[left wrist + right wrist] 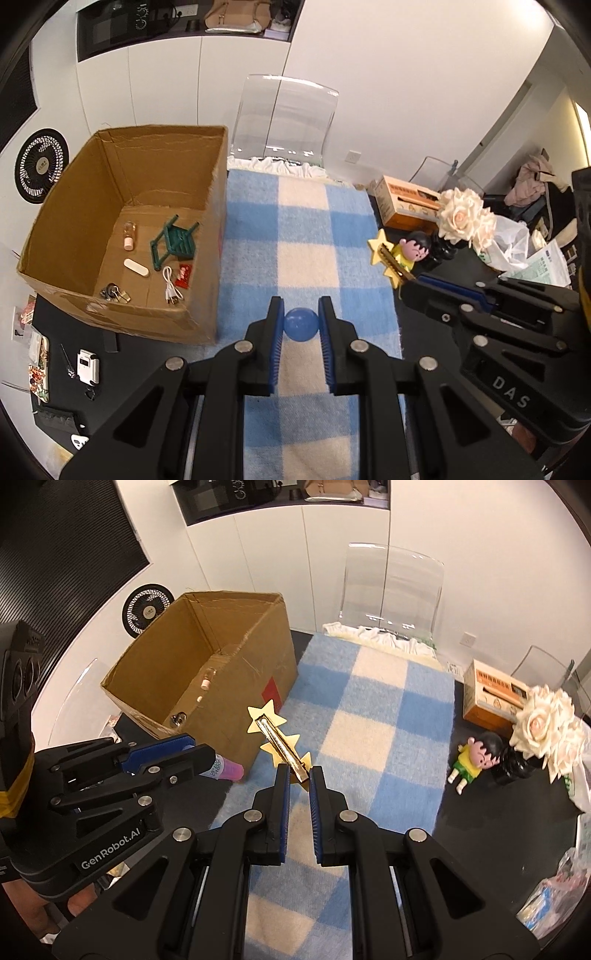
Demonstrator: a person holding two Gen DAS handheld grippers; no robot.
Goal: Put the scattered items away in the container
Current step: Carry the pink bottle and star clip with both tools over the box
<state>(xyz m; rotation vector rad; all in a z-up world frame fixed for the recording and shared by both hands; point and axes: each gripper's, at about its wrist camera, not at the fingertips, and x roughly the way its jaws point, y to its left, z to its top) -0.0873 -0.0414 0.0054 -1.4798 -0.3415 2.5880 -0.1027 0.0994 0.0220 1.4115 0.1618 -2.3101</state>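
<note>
Left wrist view first: the left gripper [301, 319] has its blue pads clamped on a blue ball [301, 324], held above the blue-and-cream checked blanket [306, 236]. Off to its left sits the open cardboard box [207, 229] — inside lie a green toy chair [173, 243], a small bottle [130, 235], a white cable [170, 286], a red packet [184, 275] and a bunch of keys [114, 293].

Over on the right wrist view, the right gripper [299, 775] is pinched nearly shut on the gold end of a star-decorated hair clip [275, 738], which sticks out ahead of the fingers, tilted up to the left, in the air above the blanket near the box's near corner. From this side the ball in the left gripper reads as a pink, labelled end poking past the jaws — I can't tell more of it.

Further right, on the dark table [480, 812], a doll in a yellow top [471, 762] lies beside a black vase of cream roses [546, 723], with an orange carton [491, 698] behind them.
</note>
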